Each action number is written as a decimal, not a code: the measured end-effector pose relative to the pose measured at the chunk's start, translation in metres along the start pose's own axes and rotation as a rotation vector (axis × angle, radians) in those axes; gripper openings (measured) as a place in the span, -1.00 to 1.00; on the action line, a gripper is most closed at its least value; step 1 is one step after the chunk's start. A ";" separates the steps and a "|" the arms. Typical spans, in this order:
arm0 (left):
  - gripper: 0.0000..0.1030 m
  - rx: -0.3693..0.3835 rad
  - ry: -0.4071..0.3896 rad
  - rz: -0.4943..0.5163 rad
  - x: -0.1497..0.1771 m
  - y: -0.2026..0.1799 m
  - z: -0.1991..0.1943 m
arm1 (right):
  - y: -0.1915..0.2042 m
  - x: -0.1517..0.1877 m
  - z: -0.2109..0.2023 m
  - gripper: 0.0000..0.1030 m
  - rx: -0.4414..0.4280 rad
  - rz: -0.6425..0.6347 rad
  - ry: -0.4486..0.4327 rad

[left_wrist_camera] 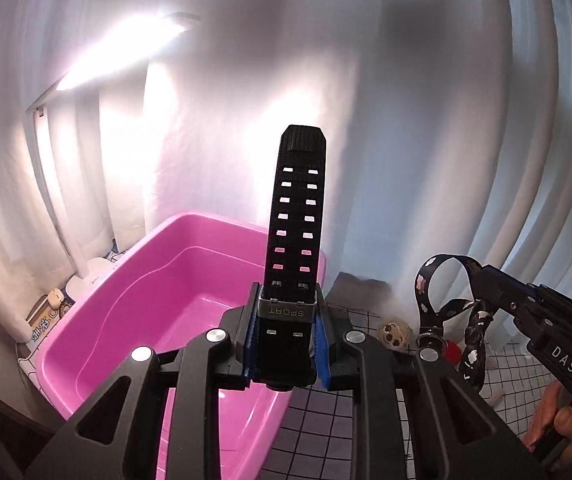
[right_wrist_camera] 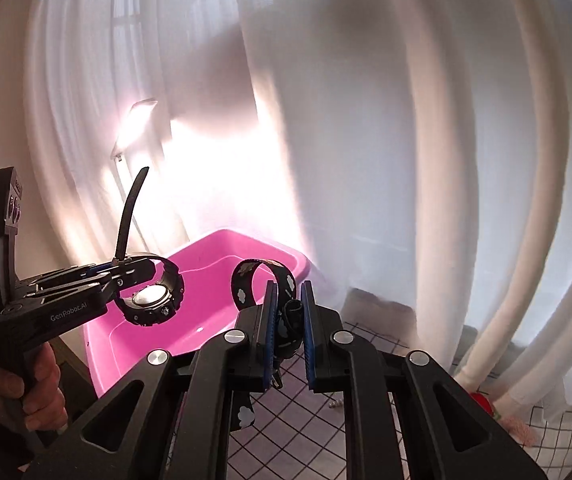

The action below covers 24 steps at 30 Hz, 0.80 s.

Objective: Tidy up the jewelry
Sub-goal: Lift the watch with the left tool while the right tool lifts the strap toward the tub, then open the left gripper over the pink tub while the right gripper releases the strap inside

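My left gripper (left_wrist_camera: 286, 340) is shut on a black sport watch (left_wrist_camera: 297, 208); its perforated strap stands straight up from the jaws. In the right wrist view that gripper (right_wrist_camera: 130, 272) grips the strap with the watch's case (right_wrist_camera: 152, 300) hanging below, above the pink tub (right_wrist_camera: 293, 258). My right gripper (right_wrist_camera: 289, 320) is shut on a black band with white cloud shapes (right_wrist_camera: 246, 292), which loops up and also dangles below. From the left wrist view the right gripper (left_wrist_camera: 485, 280) holds that band (left_wrist_camera: 429, 292) to the right of the tub (left_wrist_camera: 98, 304). Both are lifted off the table.
White curtains fill the background. A lit desk lamp (left_wrist_camera: 90, 272) stands left of the tub. The table has a black-grid cloth (left_wrist_camera: 325, 420), with a small round skull-faced trinket (left_wrist_camera: 393, 332) and a red item (left_wrist_camera: 451, 350) on it. A person's hand (right_wrist_camera: 38, 384) holds each handle.
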<state>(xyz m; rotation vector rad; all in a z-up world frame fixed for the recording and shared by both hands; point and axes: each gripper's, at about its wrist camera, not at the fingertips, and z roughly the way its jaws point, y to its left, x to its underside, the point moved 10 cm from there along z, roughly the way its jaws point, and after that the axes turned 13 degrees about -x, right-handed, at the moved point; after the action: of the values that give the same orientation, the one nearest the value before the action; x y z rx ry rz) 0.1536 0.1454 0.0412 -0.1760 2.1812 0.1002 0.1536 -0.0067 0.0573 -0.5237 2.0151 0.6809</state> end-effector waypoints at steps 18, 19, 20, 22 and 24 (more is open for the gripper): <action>-0.56 -0.204 0.286 -0.090 0.084 0.131 0.105 | 0.076 0.027 0.213 -0.77 -0.146 -0.023 0.309; -0.56 -0.208 0.294 -0.087 0.087 0.132 0.107 | 0.076 0.032 0.218 -0.77 -0.140 -0.015 0.326; -0.55 -0.211 0.305 -0.086 0.089 0.133 0.109 | 0.073 0.038 0.223 -0.77 -0.132 -0.003 0.343; -0.55 -0.214 0.334 -0.090 0.095 0.136 0.114 | 0.065 0.044 0.225 -0.64 -0.109 0.024 0.357; -0.40 -0.232 0.371 -0.093 0.101 0.140 0.118 | 0.062 0.047 0.227 -0.01 -0.082 0.036 0.365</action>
<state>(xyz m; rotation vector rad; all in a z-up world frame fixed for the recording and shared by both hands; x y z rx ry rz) 0.1680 0.2908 -0.1085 -0.4587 2.5219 0.2879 0.2368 0.1828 -0.0652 -0.7027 2.3479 0.7334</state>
